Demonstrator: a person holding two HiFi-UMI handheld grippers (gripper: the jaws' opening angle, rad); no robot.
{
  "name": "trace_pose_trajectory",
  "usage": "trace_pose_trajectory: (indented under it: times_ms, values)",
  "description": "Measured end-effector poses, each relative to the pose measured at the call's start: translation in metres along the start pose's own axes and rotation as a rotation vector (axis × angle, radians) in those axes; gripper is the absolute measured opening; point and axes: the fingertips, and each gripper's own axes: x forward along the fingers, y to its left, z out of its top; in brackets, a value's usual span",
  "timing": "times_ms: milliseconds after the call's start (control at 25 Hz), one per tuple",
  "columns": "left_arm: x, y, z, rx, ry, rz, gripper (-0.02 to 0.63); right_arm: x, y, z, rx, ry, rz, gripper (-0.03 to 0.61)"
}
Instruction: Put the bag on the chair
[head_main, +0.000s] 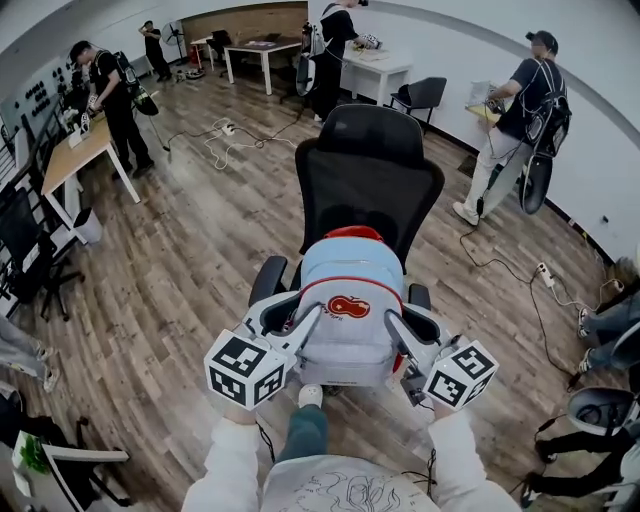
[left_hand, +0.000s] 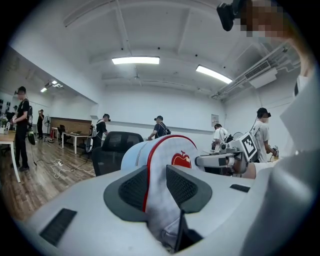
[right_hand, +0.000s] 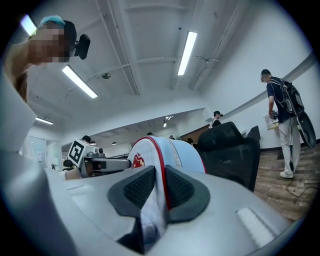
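Note:
A light blue backpack with red trim and a red apple badge hangs between my two grippers. It sits low in front of the backrest of the black office chair, between the armrests; whether it rests on the seat is hidden. My left gripper is shut on the bag's left side fabric, pinched between the dark pads. My right gripper is shut on the bag's right side, its pads clamping a fold. The chair back stands just beyond the bag.
Wooden floor surrounds the chair. Cables and a power strip lie on it. A person stands at the right wall, another by a desk at the left. More desks and a second chair stand at the back.

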Motion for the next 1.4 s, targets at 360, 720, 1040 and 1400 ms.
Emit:
trace_pose_trajectory:
  times_ms: [360, 720, 1040, 1400]
  values:
    - [0.083, 0.093, 0.024, 0.006, 0.028, -0.070, 0.115, 0.090, -0.069, 0.016, 0.022, -0.001, -0.052, 0.077]
    - [0.144, 0.153, 0.003, -0.019, 0.086, -0.105, 0.112, 0.149, -0.127, -0.006, 0.019, 0.066, -0.082, 0.077]
    - [0.181, 0.174, -0.035, -0.068, 0.165, -0.092, 0.112, 0.169, -0.168, -0.043, 0.073, 0.154, -0.099, 0.077]
    - [0.208, 0.191, -0.080, -0.140, 0.232, -0.046, 0.107, 0.187, -0.204, -0.086, 0.095, 0.281, -0.058, 0.077]
